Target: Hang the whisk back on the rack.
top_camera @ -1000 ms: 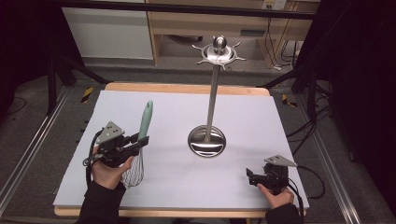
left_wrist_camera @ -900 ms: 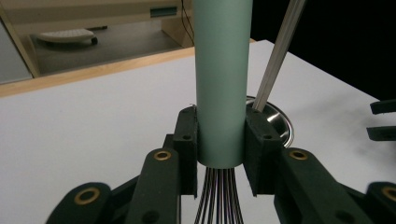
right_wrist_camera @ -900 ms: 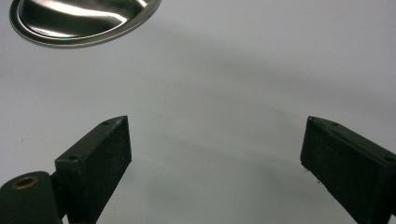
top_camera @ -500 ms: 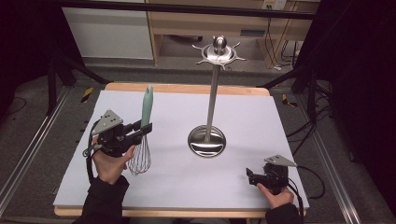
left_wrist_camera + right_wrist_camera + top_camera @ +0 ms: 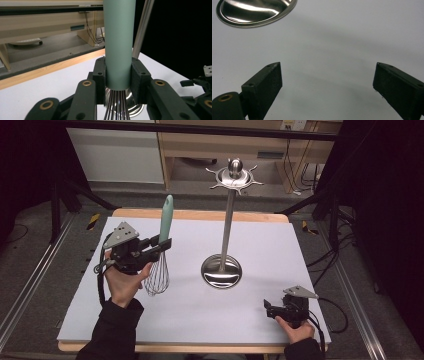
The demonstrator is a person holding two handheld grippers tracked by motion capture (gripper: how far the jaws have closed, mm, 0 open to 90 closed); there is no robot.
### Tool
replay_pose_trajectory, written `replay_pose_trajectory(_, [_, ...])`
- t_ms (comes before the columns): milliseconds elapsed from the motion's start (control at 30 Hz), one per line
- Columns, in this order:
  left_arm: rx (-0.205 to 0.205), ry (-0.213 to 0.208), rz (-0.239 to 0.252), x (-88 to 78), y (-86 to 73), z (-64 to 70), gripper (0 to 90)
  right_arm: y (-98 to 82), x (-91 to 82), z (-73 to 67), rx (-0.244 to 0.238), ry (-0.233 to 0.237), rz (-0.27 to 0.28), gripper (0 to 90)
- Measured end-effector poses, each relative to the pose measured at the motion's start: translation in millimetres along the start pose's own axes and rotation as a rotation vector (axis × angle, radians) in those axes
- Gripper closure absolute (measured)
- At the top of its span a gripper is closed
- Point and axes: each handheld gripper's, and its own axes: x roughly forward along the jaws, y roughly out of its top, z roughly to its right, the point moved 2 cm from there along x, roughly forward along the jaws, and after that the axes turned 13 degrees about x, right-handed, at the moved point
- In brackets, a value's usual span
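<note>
Left tongs (image 5: 162, 244) clamp the whisk (image 5: 159, 262) upright at 9 o'clock from the stand (image 5: 227, 227), probably for hanging, while right tongs (image 5: 270, 310) idle wide at 5.

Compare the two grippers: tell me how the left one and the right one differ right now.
The left gripper is shut on the whisk, clamping its green handle; the right gripper is open and holds nothing. The left gripper is held up off the table, whisk upright with wires down; the right gripper sits low at the table's near right corner. Both have black jaws and a grey plate on top.
</note>
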Motion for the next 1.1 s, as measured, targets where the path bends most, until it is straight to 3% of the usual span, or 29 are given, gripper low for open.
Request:
replay_pose_trajectory(567, [0.043, -0.033, 0.023, 13.1, 34.3, 13.7, 69.0, 1.1, -0.1, 0.6, 0.000, 0.003, 0.007, 9.1])
replay_pose_trajectory(900, [0.071, -0.044, 0.027, 20.8, 45.6, 22.0, 69.0, 1.1, 0.5, 0.4, 0.001, 0.001, 0.005, 9.1])
replay_pose_trajectory(967, [0.070, -0.045, 0.029, 21.2, 46.3, 22.8, 69.0, 1.1, 0.6, 0.5, 0.002, 0.003, 0.006, 9.1])
replay_pose_trajectory(1000, [0.049, -0.065, 0.017, 22.5, 48.2, 26.8, 69.0, 1.2, 0.5, 0.6, 0.003, 0.004, 0.006, 9.1])
replay_pose_trajectory(1033, [0.075, -0.048, 0.026, 24.0, 49.9, 24.8, 69.0, 1.2, 0.6, 0.6, 0.002, 0.004, 0.006, 9.1])
replay_pose_trajectory(1100, [0.078, -0.050, 0.025, 25.9, 51.9, 25.4, 69.0, 1.2, 0.7, 0.6, 0.003, 0.004, 0.006, 9.1])
